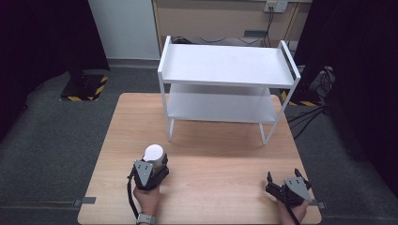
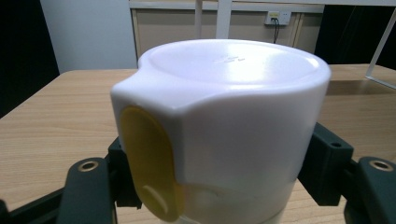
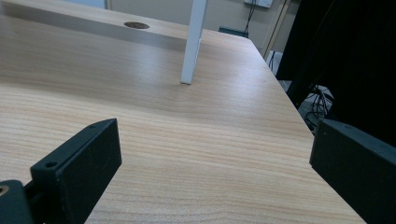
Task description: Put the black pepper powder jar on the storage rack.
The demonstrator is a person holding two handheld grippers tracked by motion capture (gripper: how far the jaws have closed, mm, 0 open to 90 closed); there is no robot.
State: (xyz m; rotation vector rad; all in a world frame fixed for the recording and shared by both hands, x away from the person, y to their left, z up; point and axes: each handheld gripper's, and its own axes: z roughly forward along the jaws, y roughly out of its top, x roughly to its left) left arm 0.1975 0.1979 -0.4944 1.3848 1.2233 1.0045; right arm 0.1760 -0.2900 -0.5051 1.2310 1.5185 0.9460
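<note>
On one wooden table (image 1: 211,154), left tongs (image 1: 152,169) clench one white cup (image 1: 155,153); right tongs (image 1: 284,177) gape.

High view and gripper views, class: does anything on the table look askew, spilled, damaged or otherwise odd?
Nothing stands out. The white plastic container with a yellow oval tab stands upright, clamped in the left gripper. The white two-tier metal shelf sits square on the wooden table. The right gripper is open with nothing between its jaws. No spills.

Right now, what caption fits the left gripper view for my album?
Left gripper squeezing a white container with a yellow tab on a wooden table.
</note>
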